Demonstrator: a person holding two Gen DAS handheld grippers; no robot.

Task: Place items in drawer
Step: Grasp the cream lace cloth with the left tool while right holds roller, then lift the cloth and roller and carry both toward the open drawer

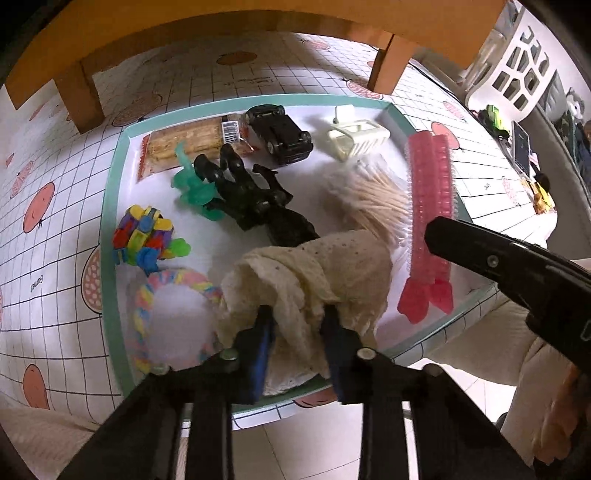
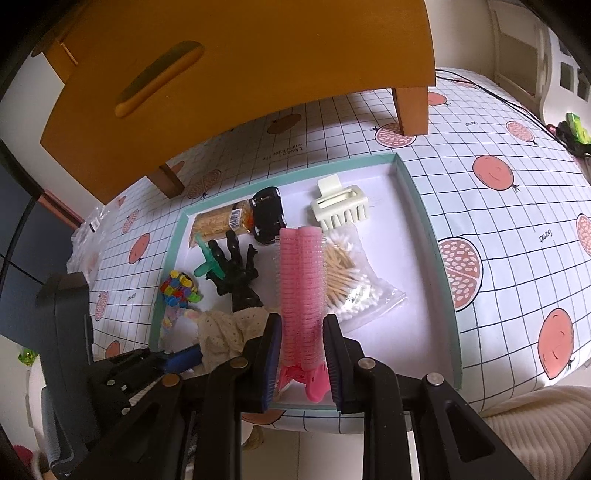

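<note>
A teal-rimmed white tray point(image 1: 110, 184) point(image 2: 443, 258) holds the items. My left gripper point(image 1: 298, 328) is shut on a bunched cream lace cloth point(image 1: 332, 266) point(image 2: 221, 328) at the tray's near edge. A black toy hand point(image 1: 243, 192) point(image 2: 236, 269) pokes out from under the cloth. My right gripper point(image 2: 301, 354) is open, its fingers straddling the near end of a pink hair-roller clip point(image 2: 301, 280) point(image 1: 430, 206) that lies on the tray. One of its fingers point(image 1: 480, 251) shows in the left wrist view. The orange wooden drawer unit point(image 2: 236, 74) point(image 1: 236, 22) stands behind the tray, its slot handle point(image 2: 159, 74) facing me.
Also on the tray are a black toy car point(image 1: 280, 133), cream hair claw point(image 2: 340, 206), bag of cotton swabs point(image 2: 351, 280), cracker packet point(image 1: 184, 144), green plastic toy point(image 1: 192, 181), colourful block toy point(image 1: 144, 236) and pastel rope ring point(image 1: 147, 314). A white basket point(image 1: 517, 70) stands far right.
</note>
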